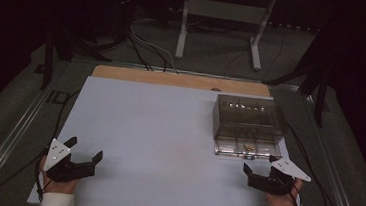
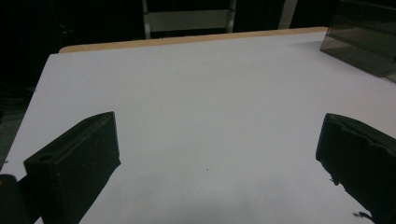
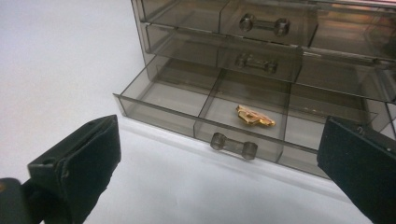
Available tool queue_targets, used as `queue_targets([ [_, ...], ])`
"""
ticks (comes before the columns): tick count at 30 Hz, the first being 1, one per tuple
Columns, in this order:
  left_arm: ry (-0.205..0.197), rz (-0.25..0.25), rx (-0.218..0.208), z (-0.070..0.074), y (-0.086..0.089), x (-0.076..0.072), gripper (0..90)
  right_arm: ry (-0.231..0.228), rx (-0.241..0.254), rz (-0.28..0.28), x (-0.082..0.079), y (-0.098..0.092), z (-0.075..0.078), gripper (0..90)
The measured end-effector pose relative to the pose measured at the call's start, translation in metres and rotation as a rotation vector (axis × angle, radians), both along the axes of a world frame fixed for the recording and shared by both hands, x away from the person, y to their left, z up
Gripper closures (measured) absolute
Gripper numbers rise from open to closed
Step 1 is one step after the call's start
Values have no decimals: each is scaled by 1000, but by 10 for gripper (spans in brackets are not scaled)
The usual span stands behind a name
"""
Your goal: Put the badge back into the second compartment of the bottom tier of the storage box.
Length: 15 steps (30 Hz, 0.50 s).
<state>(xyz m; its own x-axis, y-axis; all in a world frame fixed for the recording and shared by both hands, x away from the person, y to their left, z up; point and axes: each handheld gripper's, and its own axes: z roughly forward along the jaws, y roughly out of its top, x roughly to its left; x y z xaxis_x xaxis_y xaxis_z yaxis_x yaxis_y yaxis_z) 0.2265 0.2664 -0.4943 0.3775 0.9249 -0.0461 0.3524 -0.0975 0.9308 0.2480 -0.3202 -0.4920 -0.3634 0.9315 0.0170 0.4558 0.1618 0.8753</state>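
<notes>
A smoky clear plastic drawer cabinet (image 1: 248, 119) stands at the right of the white table (image 1: 158, 131). Its bottom drawer (image 3: 187, 105) is pulled out, with a handle (image 3: 233, 146) at its front. A small gold piece (image 3: 254, 116) lies in the drawer's middle compartment; the same gold piece (image 1: 249, 148) is visible from above. My right gripper (image 1: 260, 168) rests open just in front of that drawer, empty. At the table's near left corner my left gripper (image 1: 85, 149) rests open, nothing between its fingers, far from the cabinet (image 2: 364, 42).
Two shut drawers with handles (image 3: 261, 23) sit above the open one. A wooden strip (image 1: 180, 80) edges the table's far side. Beyond it stand a white metal frame (image 1: 223, 21) and floor cables (image 1: 145, 49). Metal rails run along both table sides.
</notes>
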Motion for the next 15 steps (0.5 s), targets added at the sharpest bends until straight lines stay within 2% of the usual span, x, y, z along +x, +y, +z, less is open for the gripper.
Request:
queue_targets([
  [9, -9, -26, -4, 1, -1, -2, 1, -59, 40, -2, -8, -9, -1, 0],
  [15, -19, -40, 1, 3, -3, -3, 1, -79, 43, -1, -12, -12, -2, 0],
])
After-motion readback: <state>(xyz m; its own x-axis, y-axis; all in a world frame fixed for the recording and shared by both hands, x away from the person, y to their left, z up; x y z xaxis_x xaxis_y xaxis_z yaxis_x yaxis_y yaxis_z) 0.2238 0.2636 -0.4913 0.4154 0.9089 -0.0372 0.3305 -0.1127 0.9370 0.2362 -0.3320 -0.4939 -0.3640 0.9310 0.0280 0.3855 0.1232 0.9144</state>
